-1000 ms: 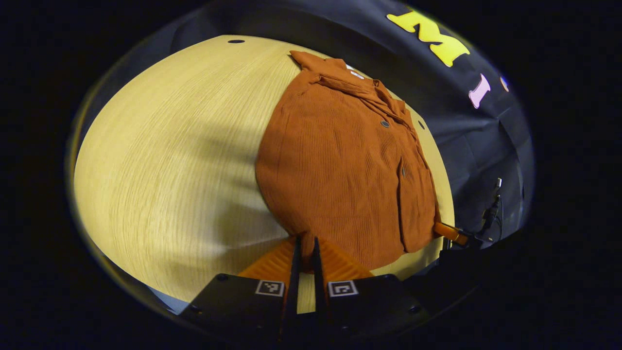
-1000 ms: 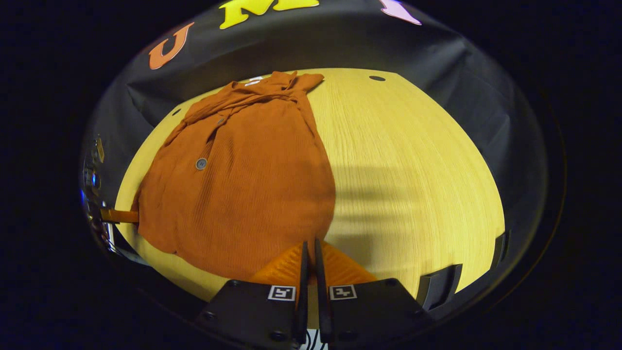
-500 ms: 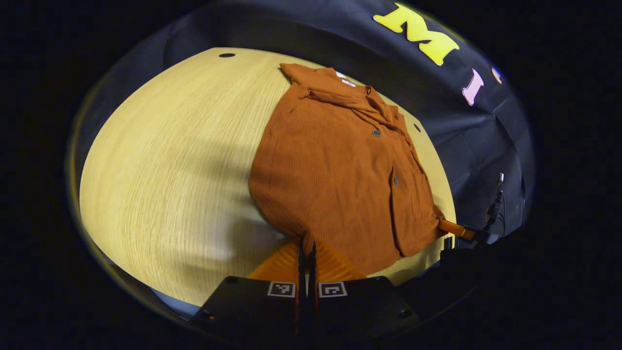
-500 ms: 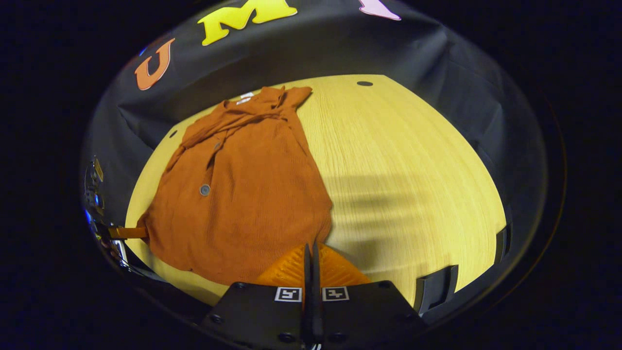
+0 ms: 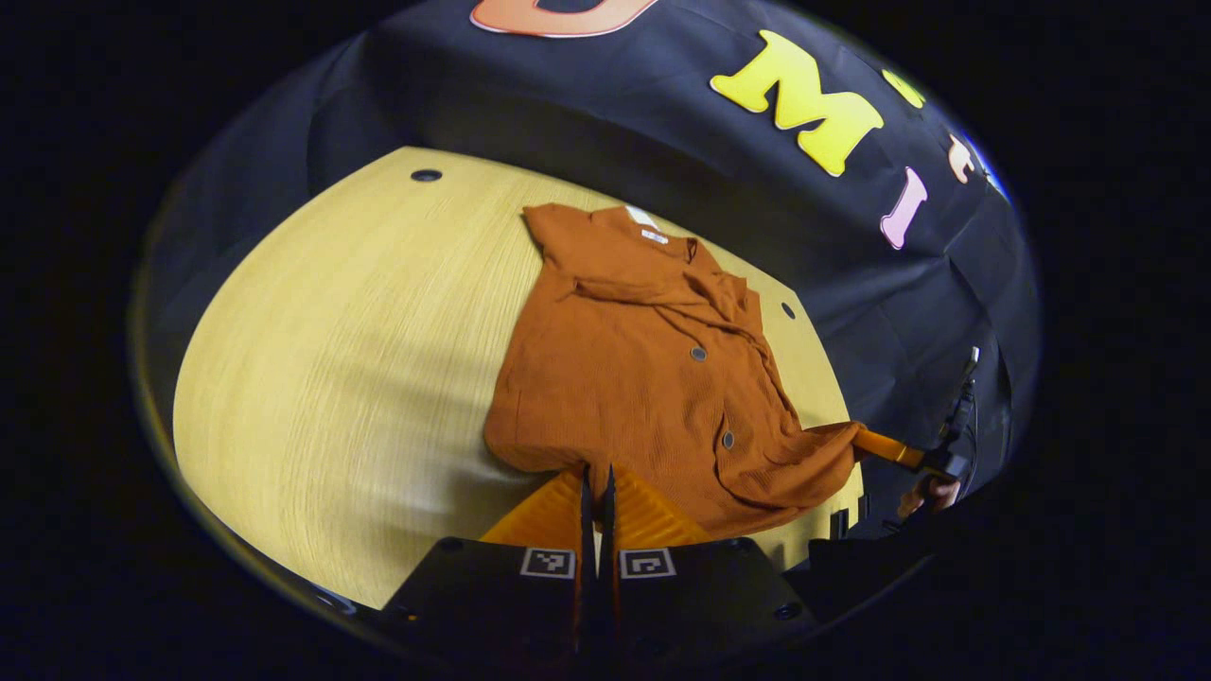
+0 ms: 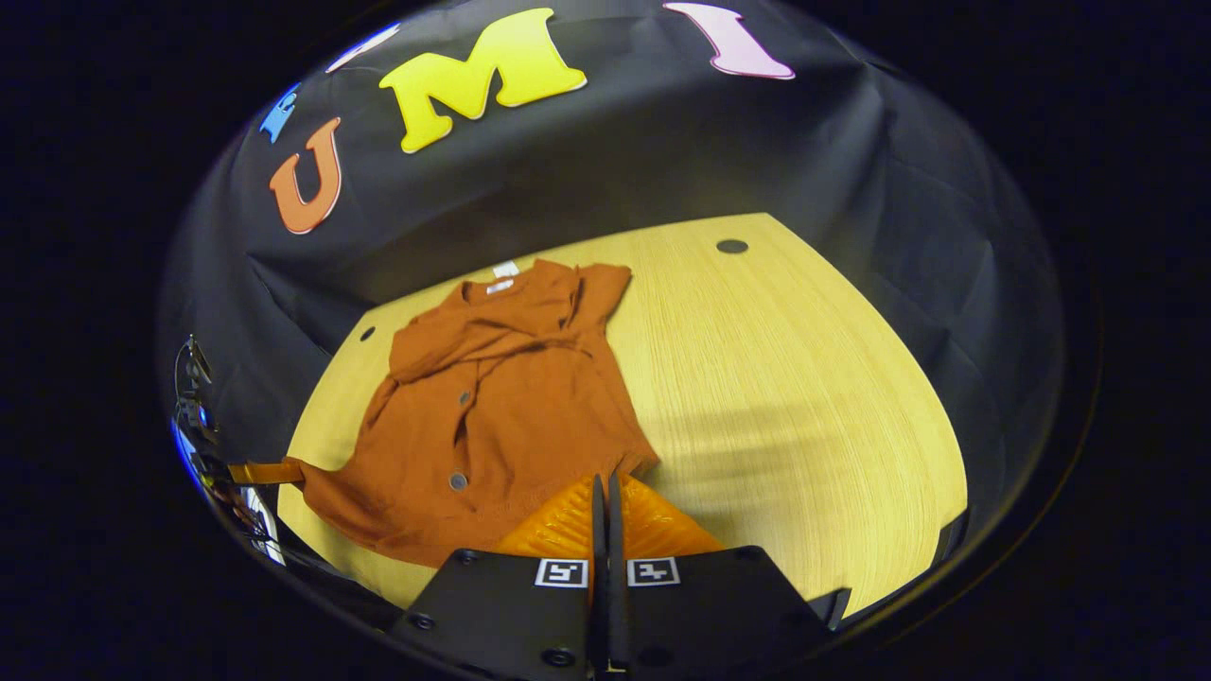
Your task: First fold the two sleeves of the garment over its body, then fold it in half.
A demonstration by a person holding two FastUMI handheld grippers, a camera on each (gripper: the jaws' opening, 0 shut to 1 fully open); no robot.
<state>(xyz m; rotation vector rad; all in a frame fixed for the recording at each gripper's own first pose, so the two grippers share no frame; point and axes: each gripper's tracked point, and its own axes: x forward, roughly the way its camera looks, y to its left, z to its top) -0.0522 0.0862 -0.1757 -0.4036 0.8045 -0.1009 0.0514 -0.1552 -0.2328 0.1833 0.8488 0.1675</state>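
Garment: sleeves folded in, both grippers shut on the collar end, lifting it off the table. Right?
Not the collar end. Both views show the left gripper and right gripper shut on hem corners of the garment; the collar lies at the far end on the table.

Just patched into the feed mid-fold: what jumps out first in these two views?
The rust-orange garment lies on the pale wooden table, collar toward the booth's back wall, sleeves already folded over its body. The left gripper and the right gripper are each clamped on a near hem corner, and the hem is raised off the table there, wrinkling the cloth.
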